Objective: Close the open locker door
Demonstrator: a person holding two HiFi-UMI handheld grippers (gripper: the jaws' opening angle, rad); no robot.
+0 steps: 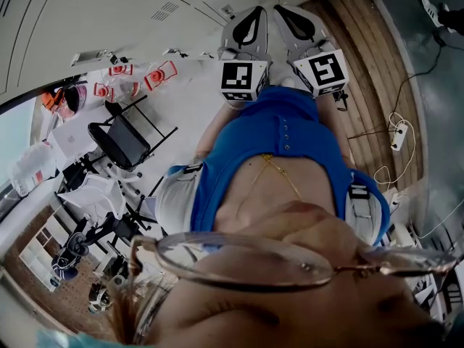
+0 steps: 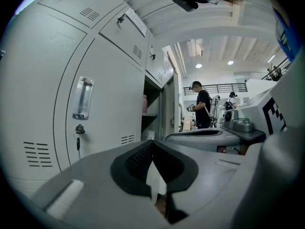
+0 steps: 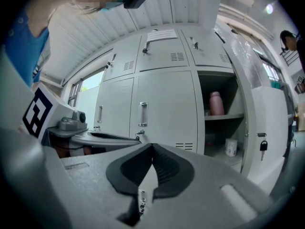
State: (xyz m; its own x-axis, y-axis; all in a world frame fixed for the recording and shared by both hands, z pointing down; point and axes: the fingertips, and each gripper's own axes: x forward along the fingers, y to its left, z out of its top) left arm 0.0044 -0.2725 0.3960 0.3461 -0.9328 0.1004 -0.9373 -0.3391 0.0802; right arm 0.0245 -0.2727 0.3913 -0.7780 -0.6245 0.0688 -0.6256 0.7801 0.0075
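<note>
while both are held up side by side before the grey lockers (image 3: 167,109), the left gripper (image 2: 151,144) and right gripper (image 3: 152,149) each have jaws clenched together on nothing. the open locker door (image 3: 271,123) stands swung out at the right gripper view's right, baring a pink bottle (image 3: 217,104) on a shelf and a white cup (image 3: 231,147) below.

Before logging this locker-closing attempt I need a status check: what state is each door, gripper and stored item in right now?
locker door: swung open, not yet closed
key: hanging at that door's lock
neighbouring door: closed
pink bottle: upright on the upper shelf inside
white cup: upright on the shelf below
left gripper: shut, empty
right gripper: shut, empty
</note>
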